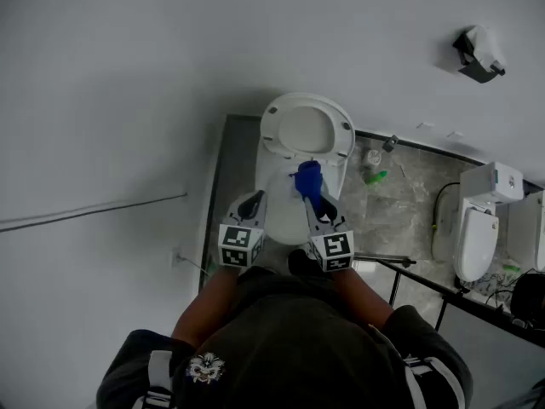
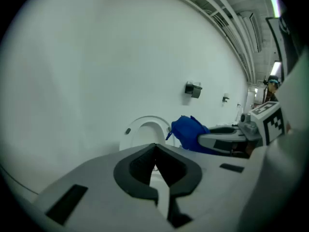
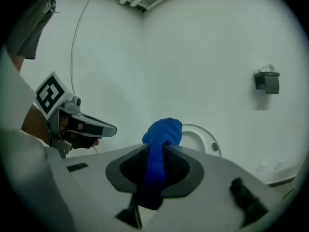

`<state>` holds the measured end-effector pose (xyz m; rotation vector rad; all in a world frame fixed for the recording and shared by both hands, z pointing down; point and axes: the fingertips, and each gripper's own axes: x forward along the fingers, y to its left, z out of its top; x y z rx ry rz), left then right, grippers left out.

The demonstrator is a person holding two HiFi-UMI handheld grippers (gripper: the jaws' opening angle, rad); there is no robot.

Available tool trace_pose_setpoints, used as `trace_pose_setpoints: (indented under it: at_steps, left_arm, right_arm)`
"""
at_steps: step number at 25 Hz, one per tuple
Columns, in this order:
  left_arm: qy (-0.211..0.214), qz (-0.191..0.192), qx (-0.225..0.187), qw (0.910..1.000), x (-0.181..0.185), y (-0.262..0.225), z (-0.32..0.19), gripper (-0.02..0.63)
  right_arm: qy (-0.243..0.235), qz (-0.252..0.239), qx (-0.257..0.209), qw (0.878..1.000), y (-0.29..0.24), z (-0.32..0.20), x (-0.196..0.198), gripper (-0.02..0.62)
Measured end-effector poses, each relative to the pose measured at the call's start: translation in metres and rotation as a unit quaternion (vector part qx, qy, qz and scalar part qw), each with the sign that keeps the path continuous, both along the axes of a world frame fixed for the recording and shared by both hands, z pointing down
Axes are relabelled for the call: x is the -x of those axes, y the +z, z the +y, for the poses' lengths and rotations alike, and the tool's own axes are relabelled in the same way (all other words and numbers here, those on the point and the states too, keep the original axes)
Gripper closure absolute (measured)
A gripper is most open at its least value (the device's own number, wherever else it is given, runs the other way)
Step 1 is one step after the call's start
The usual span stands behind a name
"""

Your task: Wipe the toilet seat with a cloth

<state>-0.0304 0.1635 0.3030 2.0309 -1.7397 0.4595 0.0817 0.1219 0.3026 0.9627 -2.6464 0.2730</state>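
The right gripper (image 3: 155, 153) has its fingers (image 3: 179, 167) clamped on a blue cloth (image 3: 163, 131). The cloth runs as a narrow strip down between the two dark pads. Past the fingertips it swells into a bunched knob that sticks out ahead of them, and a darker tail hangs below the pads on the near side.

The left gripper (image 2: 155, 146) has its fingers (image 2: 137, 167) pressed together at the tips with nothing between them. The cloth is off to the right of these fingers, clear of them.

The toilet seat (image 1: 306, 128) stands raised against the white wall, straight ahead of both pairs of fingertips. In the right gripper view the seat ring shows just behind the cloth knob and to its right. In the left gripper view it rises just beyond the closed tips and a little to their left. In the head view the cloth lies over the lower edge of the raised seat, above the open bowl (image 1: 284, 213). I cannot tell whether it touches the seat.

The left fingertips hover beside the bowl's left rim, near the right gripper's fingers but apart from them. A toilet-paper holder (image 3: 267, 81) hangs on the wall, well off to the right of the right fingers.
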Motion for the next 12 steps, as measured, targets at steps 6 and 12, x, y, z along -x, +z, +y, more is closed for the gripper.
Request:
trace_pose_setpoints:
  at_steps: [6, 12]
  left_arm:
    - [0.001, 0.000, -0.002, 1.0000, -0.005, -0.001, -0.033, 0.598]
    - [0.015, 0.009, -0.011, 0.9998, 0.010, 0.005, -0.077, 0.598]
  right_arm:
    - [-0.003, -0.001, -0.006, 1.000, 0.005, -0.037, -0.005, 0.523]
    - [0.030, 0.011, -0.001, 0.999, 0.014, -0.072, 0.008, 0.523]
